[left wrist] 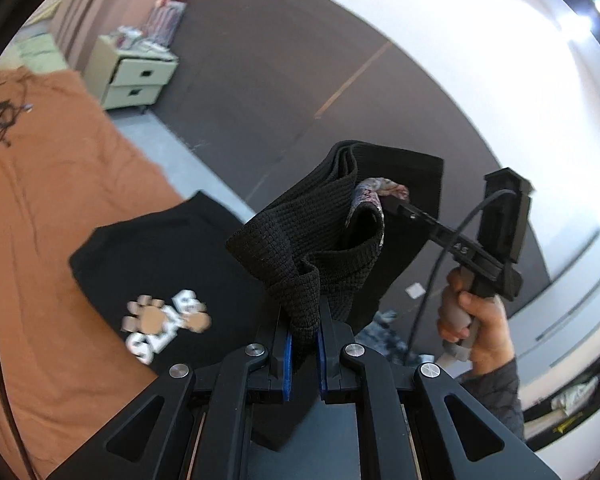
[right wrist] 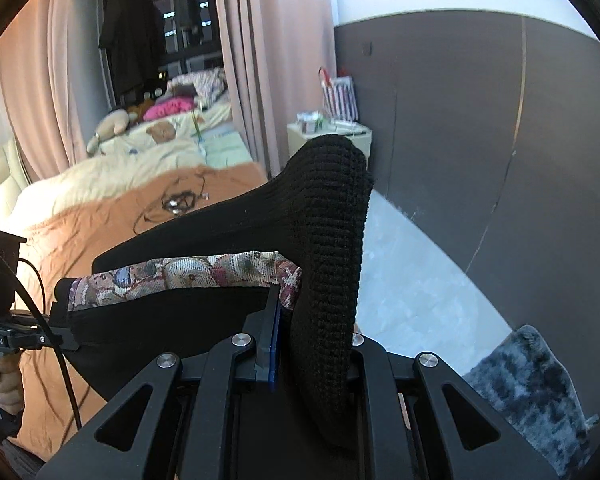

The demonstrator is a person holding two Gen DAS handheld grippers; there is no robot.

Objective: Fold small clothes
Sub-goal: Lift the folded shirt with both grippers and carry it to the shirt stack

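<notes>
I see the left gripper (left wrist: pixel 303 344) and right gripper (right wrist: pixel 312 340) both clamped on the black knit garment (left wrist: pixel 324 240), held above the bed's (left wrist: pixel 52 208) edge (right far finger hidden by fabric).

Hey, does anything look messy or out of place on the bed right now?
Yes: a tangled black cable lies loose on the orange bedspread, and a black printed T-shirt lies unfolded there. Both claws hold the black knit garment.

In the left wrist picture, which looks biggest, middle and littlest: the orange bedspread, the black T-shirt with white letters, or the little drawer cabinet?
1. orange bedspread, largest.
2. black T-shirt, middle.
3. drawer cabinet, smallest, though it stands farther from the camera, so its true size is unsure.
</notes>
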